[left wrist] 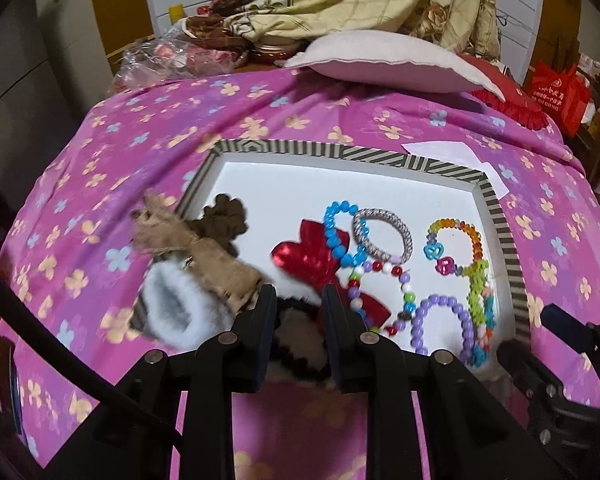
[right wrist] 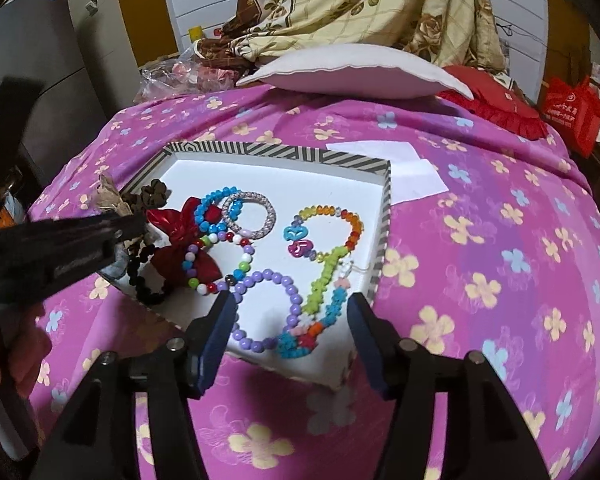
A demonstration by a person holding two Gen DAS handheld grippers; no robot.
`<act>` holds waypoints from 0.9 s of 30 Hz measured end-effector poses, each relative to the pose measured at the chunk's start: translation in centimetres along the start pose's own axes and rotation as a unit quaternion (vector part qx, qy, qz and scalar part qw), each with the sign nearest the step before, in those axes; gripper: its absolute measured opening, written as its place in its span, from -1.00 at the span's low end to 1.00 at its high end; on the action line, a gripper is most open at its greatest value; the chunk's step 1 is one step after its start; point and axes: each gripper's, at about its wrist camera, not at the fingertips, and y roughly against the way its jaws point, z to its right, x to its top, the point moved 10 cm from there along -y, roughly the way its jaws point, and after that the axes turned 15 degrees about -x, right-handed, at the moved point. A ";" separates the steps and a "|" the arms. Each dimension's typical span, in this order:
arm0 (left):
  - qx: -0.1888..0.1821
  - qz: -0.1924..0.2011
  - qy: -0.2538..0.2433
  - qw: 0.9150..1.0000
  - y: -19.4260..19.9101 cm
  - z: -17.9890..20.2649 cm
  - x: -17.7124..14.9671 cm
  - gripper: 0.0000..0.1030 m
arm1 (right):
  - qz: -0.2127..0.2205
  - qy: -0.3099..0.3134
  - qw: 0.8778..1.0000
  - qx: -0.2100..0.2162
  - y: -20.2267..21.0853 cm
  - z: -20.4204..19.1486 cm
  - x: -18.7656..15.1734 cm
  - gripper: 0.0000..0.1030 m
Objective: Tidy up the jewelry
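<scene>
Both grippers hover spread and empty over the near edge of the striped tray [right wrist: 385,216] on the pink bedspread [right wrist: 500,240].
Right gripper [right wrist: 290,312] straddles the purple bracelet [right wrist: 266,310]; left gripper [left wrist: 298,304] stands above furry pieces. My advice: lower squarely, pinch one strand only. I count about six bead bracelets, one red bow [right wrist: 180,236], one tray.

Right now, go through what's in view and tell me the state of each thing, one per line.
Striped tray: uncovered, resting on the pink bedspread.
Purple bead bracelet: lying flat in the tray.
Silver bracelet: flat, overlapping the blue bead bracelet.
Red bow: in the tray, under bead strands.
Left hand-held gripper: open, nothing gripped.
Right hand-held gripper: open, empty.
</scene>
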 end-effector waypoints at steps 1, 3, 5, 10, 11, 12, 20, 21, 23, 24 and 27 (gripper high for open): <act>0.001 0.004 0.002 1.000 0.4 -0.1 -0.2 -0.31 | -0.001 -0.001 1.000 0.001 0.1 -0.3 0.0 0.27; 0.003 0.011 0.006 1.000 1.1 -0.4 -0.6 -0.31 | -0.002 -0.002 1.000 -0.002 0.1 -0.7 -0.1 0.28; 0.007 0.015 0.008 1.000 1.8 -0.8 -1.0 -0.31 | -0.004 -0.006 1.000 -0.006 0.2 -1.0 0.0 0.29; 0.014 0.023 0.015 1.000 2.9 -1.6 -1.8 -0.31 | -0.004 -0.020 1.000 -0.004 0.6 -1.4 0.1 0.31; 0.015 0.025 0.017 0.999 3.1 -1.8 -1.9 -0.31 | -0.005 -0.021 1.000 -0.003 0.7 -1.6 0.1 0.33; 0.015 0.027 0.018 0.999 3.3 -1.9 -1.9 -0.31 | -0.005 -0.021 1.000 -0.003 0.8 -1.7 0.1 0.34; 0.016 0.038 0.020 0.999 4.5 -2.2 -2.0 -0.31 | -0.006 -0.023 1.000 -0.009 1.2 -1.9 0.2 0.38; 0.017 0.039 0.019 0.999 4.6 -2.2 -1.9 -0.31 | -0.007 -0.023 1.000 -0.010 1.2 -2.0 0.2 0.39; 0.017 0.040 0.017 0.999 4.7 -2.1 -1.9 -0.31 | -0.009 -0.023 1.000 -0.011 1.2 -2.1 0.2 0.40; 0.017 0.040 0.018 0.999 4.8 -2.1 -2.0 -0.31 | -0.009 -0.022 1.000 -0.012 1.2 -2.1 0.2 0.40; 0.017 0.041 0.018 0.999 4.8 -2.1 -2.0 -0.31 | -0.008 -0.024 1.000 -0.012 1.3 -2.2 0.3 0.41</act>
